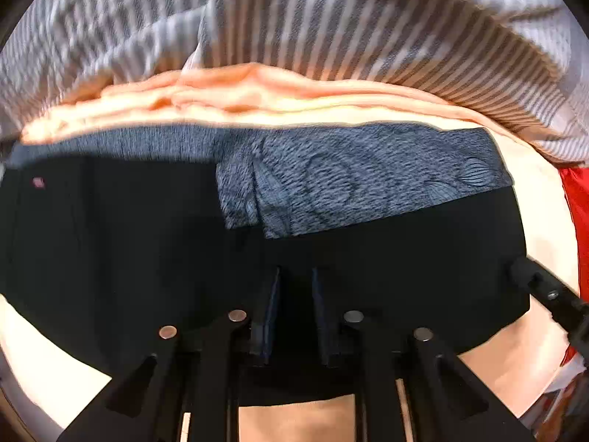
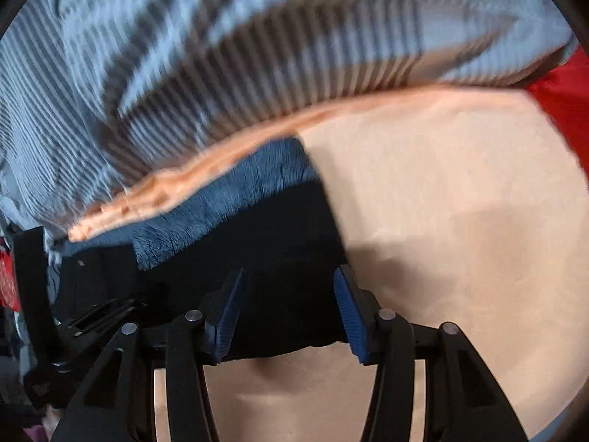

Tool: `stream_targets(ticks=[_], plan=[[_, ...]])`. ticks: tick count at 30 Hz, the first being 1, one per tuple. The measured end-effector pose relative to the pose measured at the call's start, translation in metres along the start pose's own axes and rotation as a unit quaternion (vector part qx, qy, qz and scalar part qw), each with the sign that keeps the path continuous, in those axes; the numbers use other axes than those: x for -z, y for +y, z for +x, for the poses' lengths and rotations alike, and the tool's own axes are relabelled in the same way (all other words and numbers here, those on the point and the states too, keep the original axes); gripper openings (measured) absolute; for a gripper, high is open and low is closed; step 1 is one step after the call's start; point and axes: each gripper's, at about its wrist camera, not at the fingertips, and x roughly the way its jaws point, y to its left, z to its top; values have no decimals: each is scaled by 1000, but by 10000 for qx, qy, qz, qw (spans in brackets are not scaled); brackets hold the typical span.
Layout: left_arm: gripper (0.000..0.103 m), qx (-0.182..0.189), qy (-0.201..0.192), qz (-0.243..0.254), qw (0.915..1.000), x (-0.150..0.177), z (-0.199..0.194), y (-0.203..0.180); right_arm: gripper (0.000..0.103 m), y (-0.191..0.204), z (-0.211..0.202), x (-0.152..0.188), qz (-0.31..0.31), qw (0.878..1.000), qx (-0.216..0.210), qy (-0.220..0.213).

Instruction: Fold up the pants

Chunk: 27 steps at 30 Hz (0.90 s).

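Black pants (image 1: 110,239) lie folded flat on a peach sheet, with a blue-grey patterned inner part (image 1: 349,184) turned out along their far edge. My left gripper (image 1: 296,294) points down at the pants' near edge, its jaws almost together with black cloth pinched between them. In the right wrist view the pants (image 2: 287,228) end at a right-hand corner. My right gripper (image 2: 289,313) stands open astride that corner, its blue pads (image 2: 232,313) clear of the cloth. Both views are motion-blurred.
A grey-and-white striped blanket (image 1: 331,18) is bunched along the far side, over a rumpled peach fold (image 1: 221,92). Red fabric (image 2: 563,92) lies at the far right. Bare peach sheet (image 2: 460,202) spreads to the right of the pants and in front of them.
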Motion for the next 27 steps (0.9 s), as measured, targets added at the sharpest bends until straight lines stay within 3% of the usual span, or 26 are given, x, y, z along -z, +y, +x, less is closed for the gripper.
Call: stream_targets(ticks=[1,2,3,7,15,21,27], plan=[[50,-168,-72,-17,9998,2,-2,2,54,1,6,3,-57,10000,57,27],[68,-467,-59,-18,9989,3,-2,4,54,3,9,6,-153,9998,116,-12],[71,-563,-62,-42,9984,4,-2,7,54,5,9,8,-261,9995,166,-80],[79,-298,123,-430,9986,2,4,25,56,7,9,13,-428,9989,149,-153],[79,-558,180,-520,9969,-5,5,12,61,7,12,9,-667,9978,43,37],[79,-685,255,-608,9955,-3,-20,5,69,11,15,9,-871,9961,53,157],[79,-731,252,-1093,9910,7,-45,21,74,18,18,11,-1195,9924,81,301]])
